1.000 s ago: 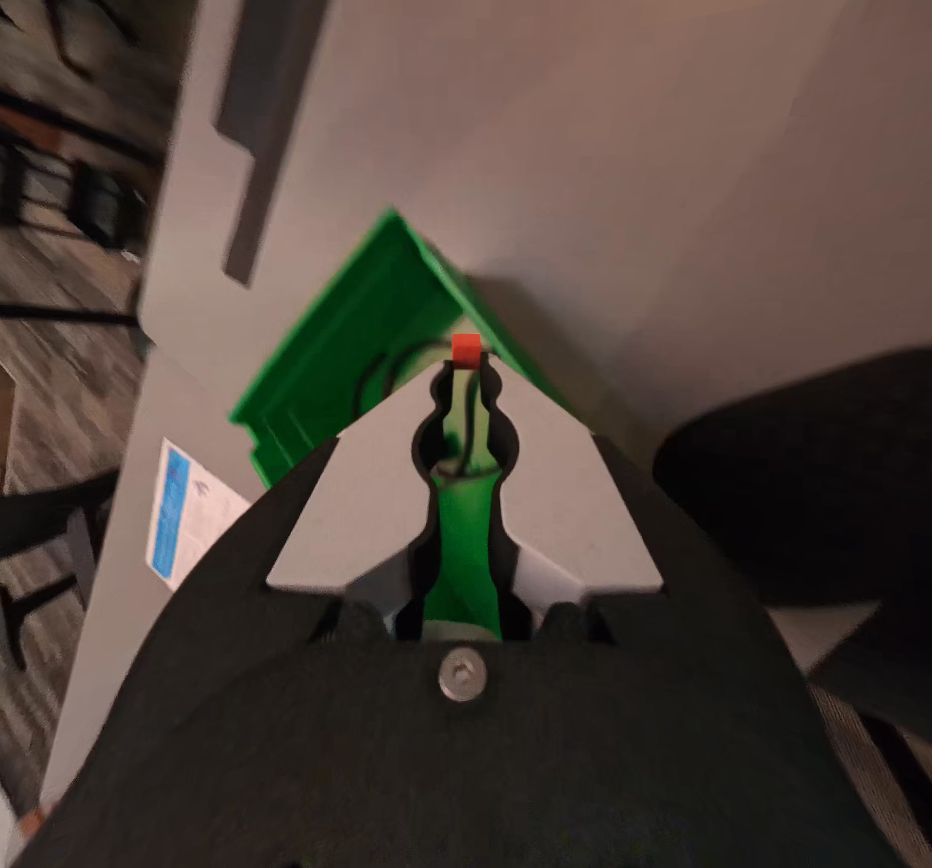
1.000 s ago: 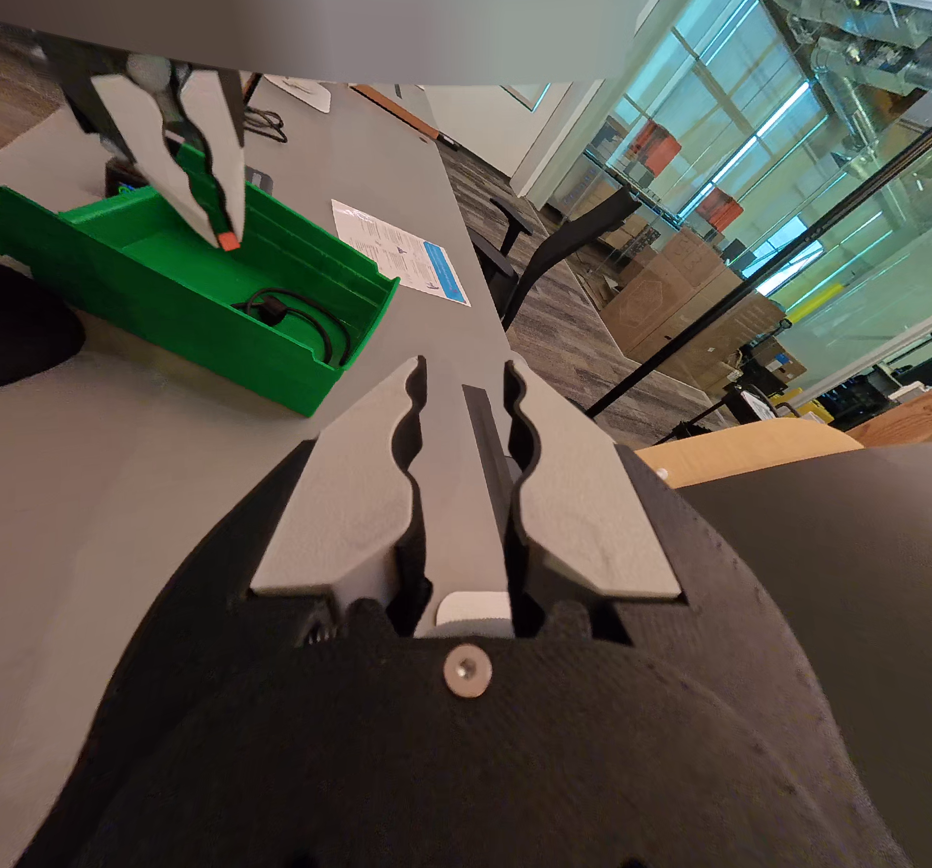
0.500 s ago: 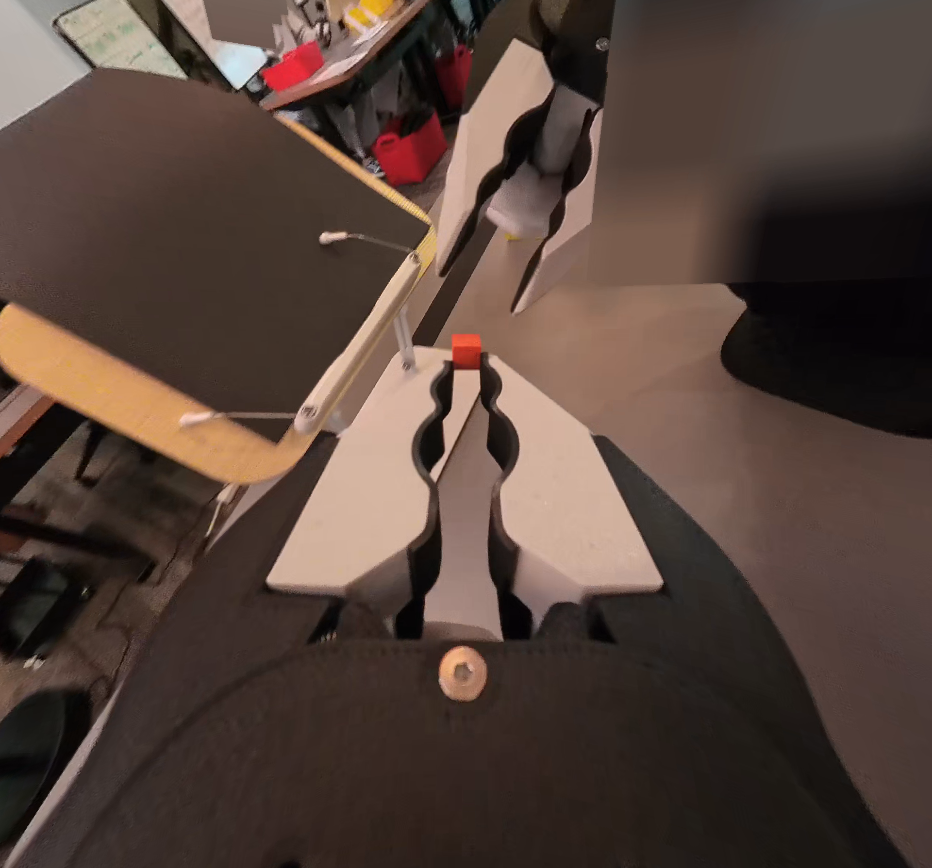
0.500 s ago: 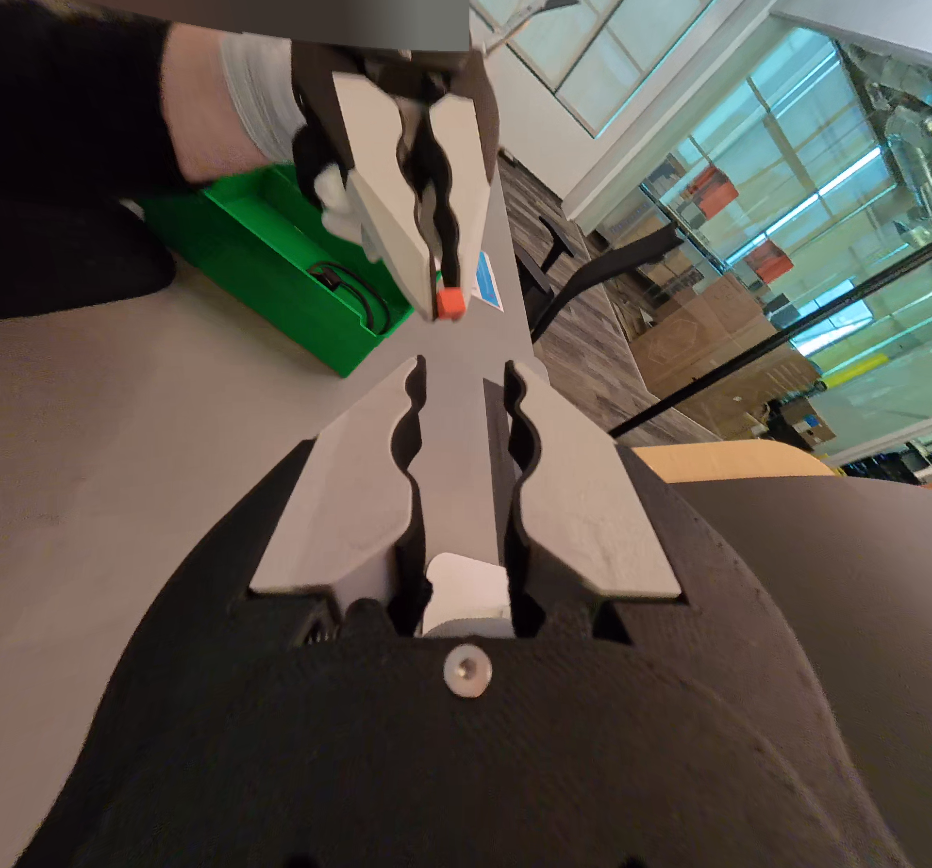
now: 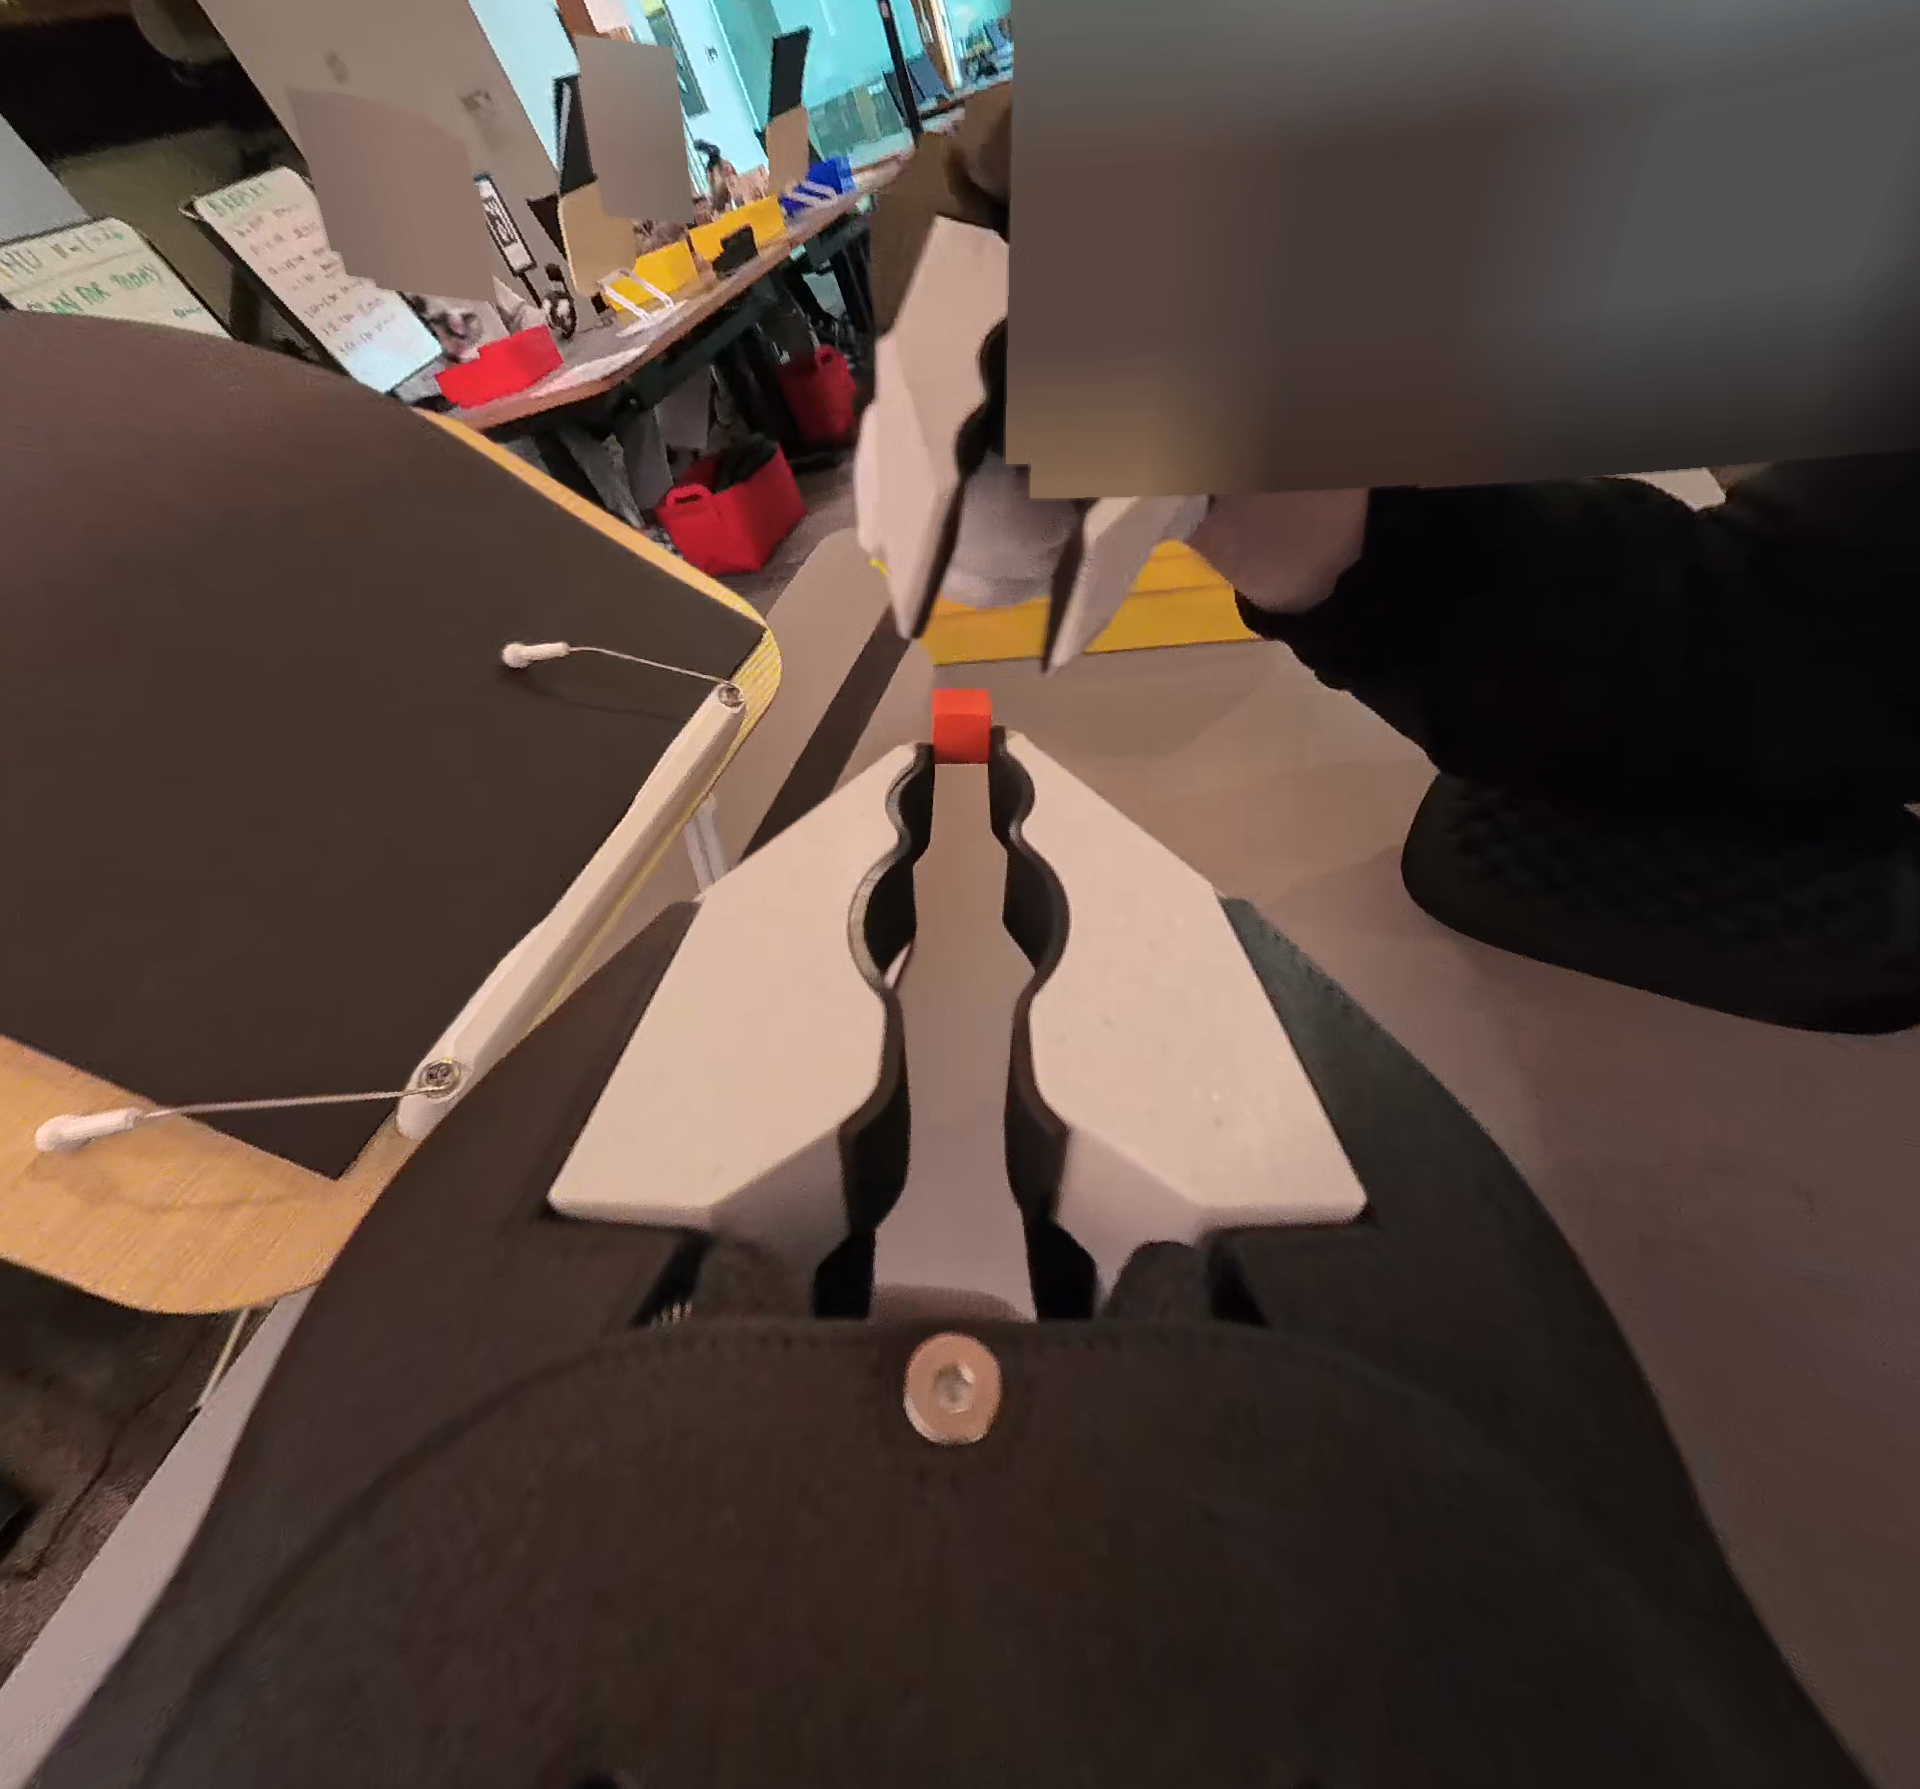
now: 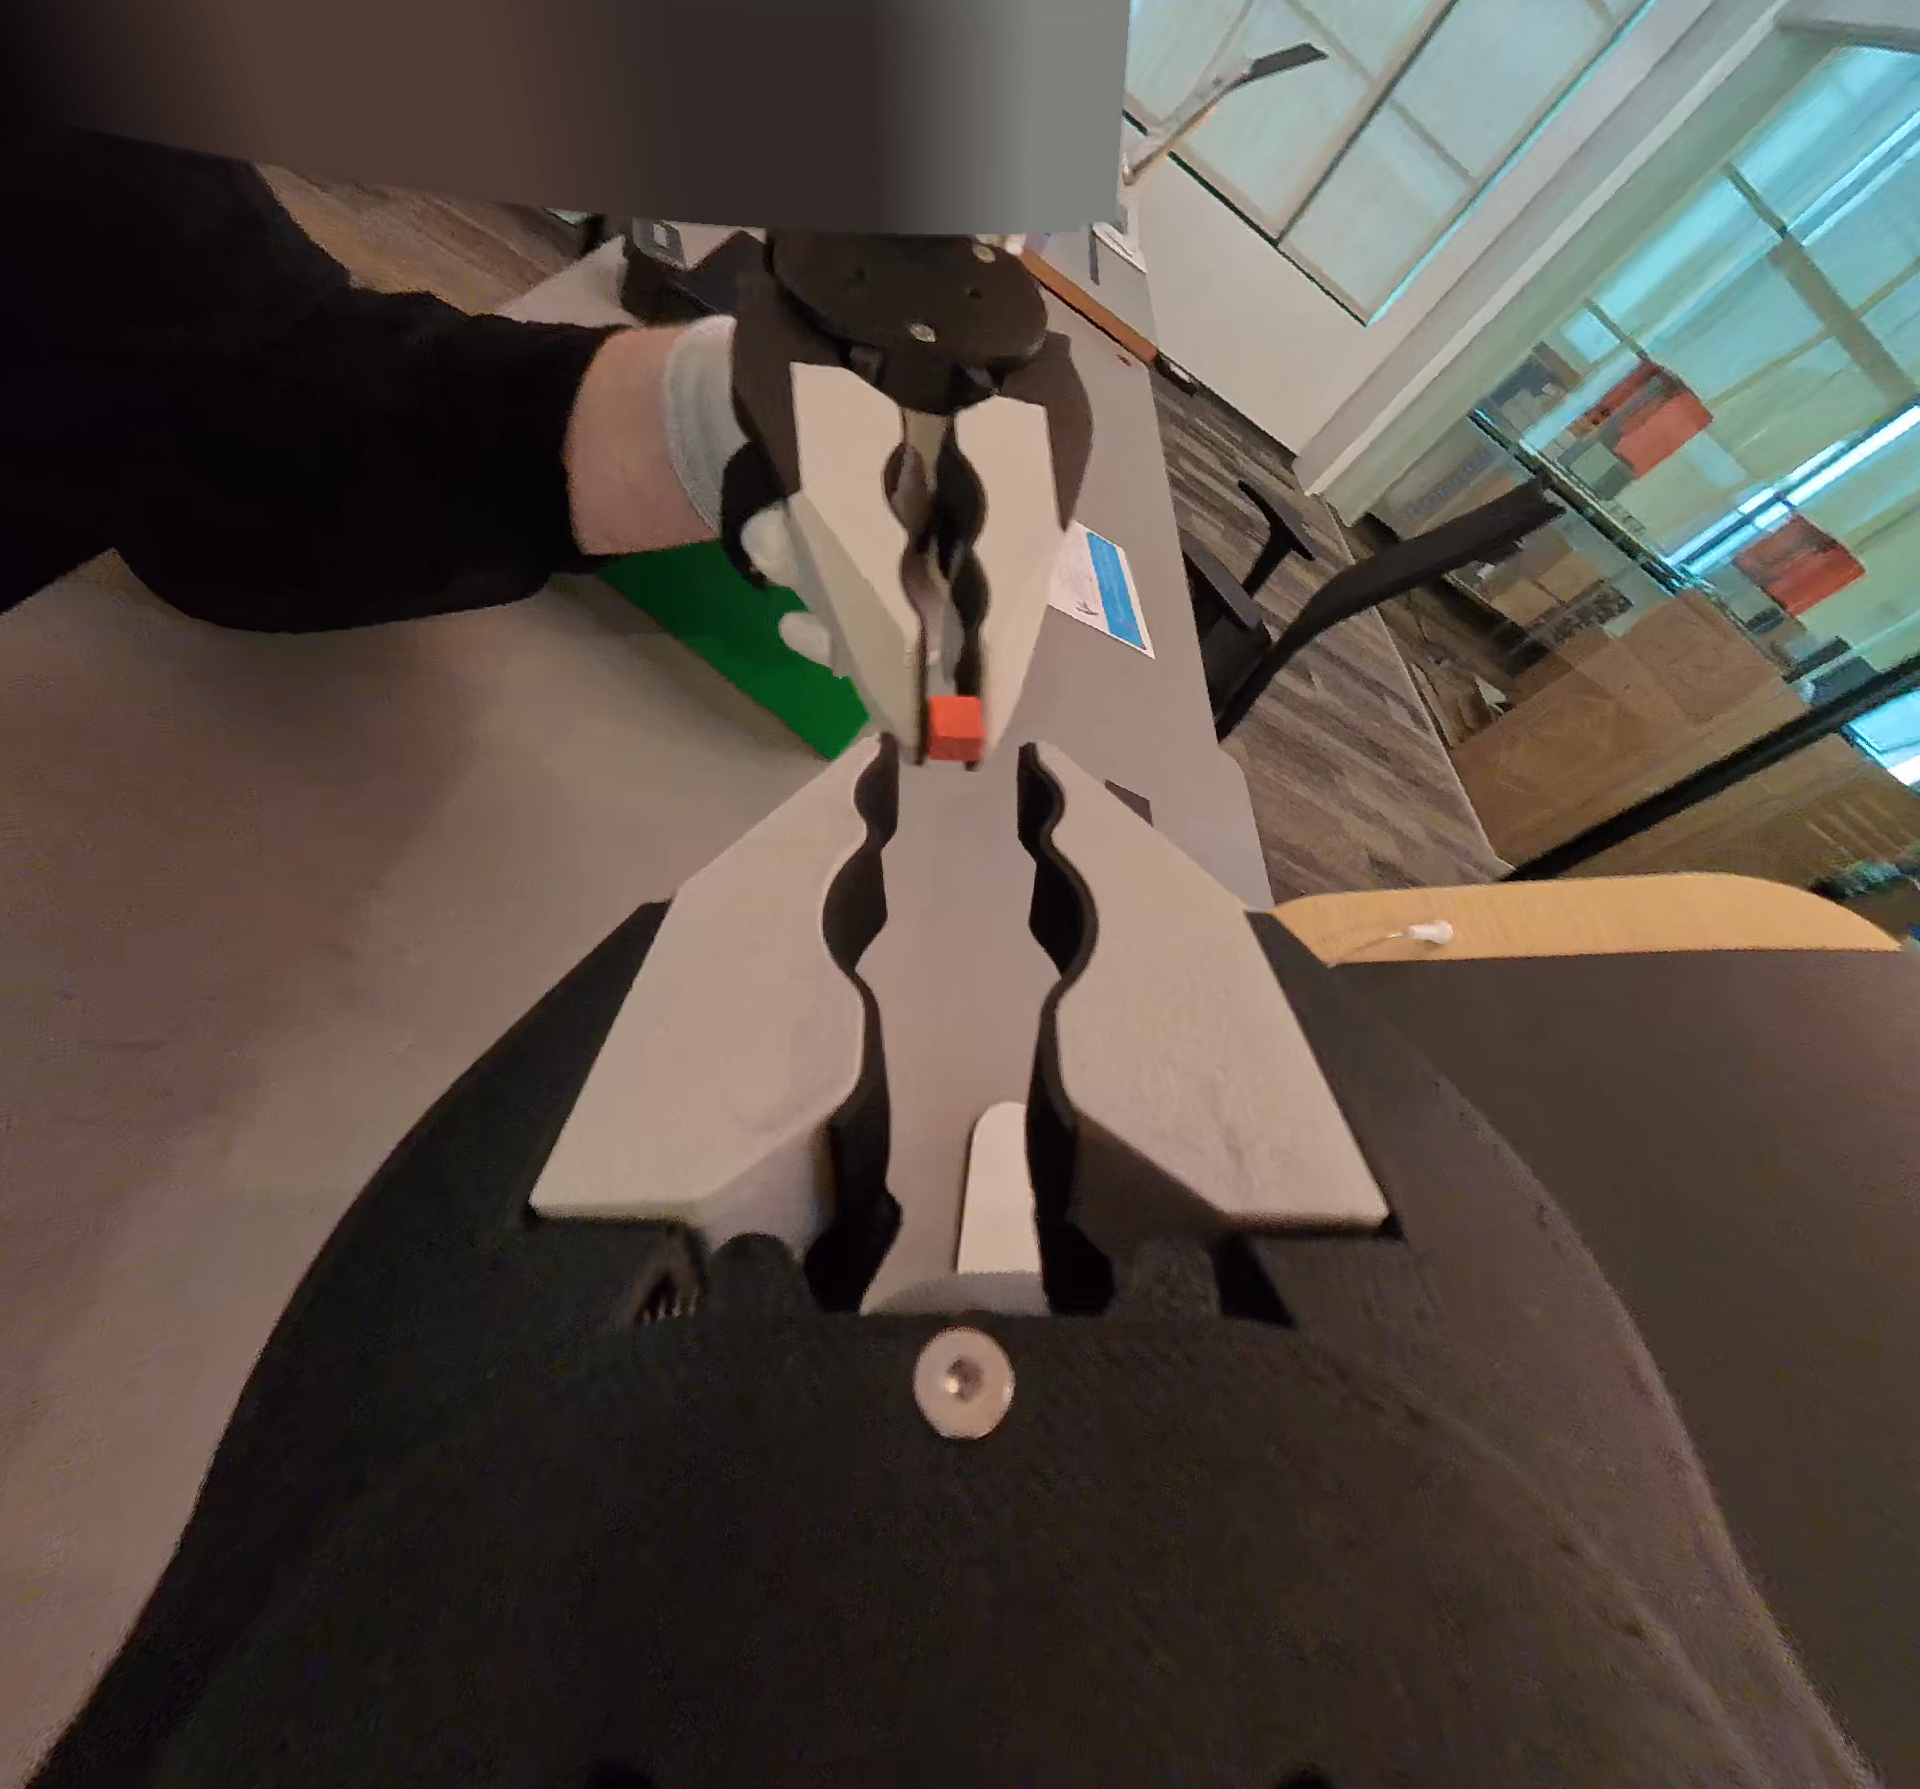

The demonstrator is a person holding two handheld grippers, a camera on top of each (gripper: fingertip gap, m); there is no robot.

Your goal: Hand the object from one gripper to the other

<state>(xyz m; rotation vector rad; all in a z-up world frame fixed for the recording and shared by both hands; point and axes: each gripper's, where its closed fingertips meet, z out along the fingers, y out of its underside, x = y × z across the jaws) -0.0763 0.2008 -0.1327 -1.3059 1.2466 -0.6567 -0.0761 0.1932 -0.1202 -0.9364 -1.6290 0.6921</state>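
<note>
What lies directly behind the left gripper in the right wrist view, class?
Behind the left gripper, shut on the red cube, a green bin rests on the grey table. The bin's inside is hidden by the gripper and gloved hand.

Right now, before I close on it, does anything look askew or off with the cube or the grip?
Nothing stands out. The red cube sits pinched at the very tips of the left gripper, so the hold is shallow but looks square. The right gripper is open, its tips just short of the cube and lined up with it. Nothing looks dropped or damaged.
</note>
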